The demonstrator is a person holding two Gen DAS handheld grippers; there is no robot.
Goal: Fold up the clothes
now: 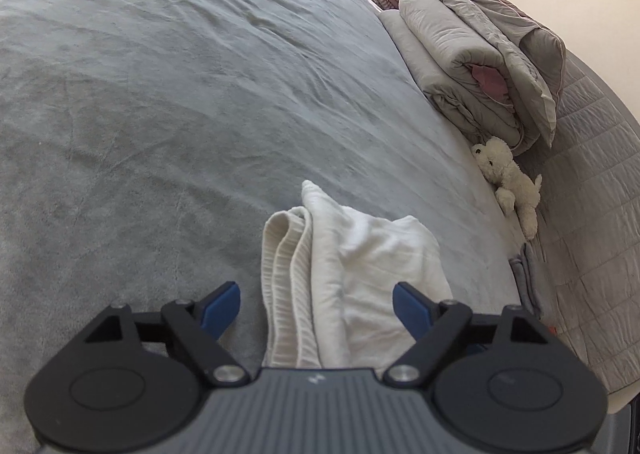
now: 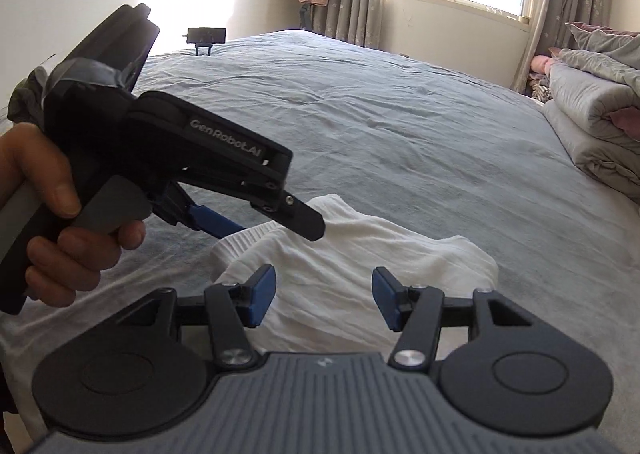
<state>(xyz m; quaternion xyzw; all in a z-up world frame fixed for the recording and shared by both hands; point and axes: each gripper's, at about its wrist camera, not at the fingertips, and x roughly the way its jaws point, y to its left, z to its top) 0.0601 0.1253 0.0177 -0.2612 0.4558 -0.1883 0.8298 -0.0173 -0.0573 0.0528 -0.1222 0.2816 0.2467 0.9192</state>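
Note:
A white folded garment (image 1: 360, 254) with a ribbed hem lies on the grey bedspread (image 1: 160, 94). My left gripper (image 1: 316, 294) stands open just over the garment's near end, blue pads wide on either side and not pressing the cloth. In the right wrist view the same garment (image 2: 340, 254) lies flat ahead of my right gripper (image 2: 324, 278), which is open above its near edge with nothing gripped. A hand (image 2: 60, 222) holds the left gripper (image 2: 278, 231) at the left, its fingers slanting down over the garment's far left corner.
Folded grey duvets and pillows (image 1: 472, 66) are stacked at the right side of the bed, seen also as a pile (image 2: 592, 114). A white plush toy (image 1: 508, 178) lies below them, and small folded grey cloths (image 1: 528, 274) nearby. A phone on a stand (image 2: 206, 36) sits at the bed's far edge.

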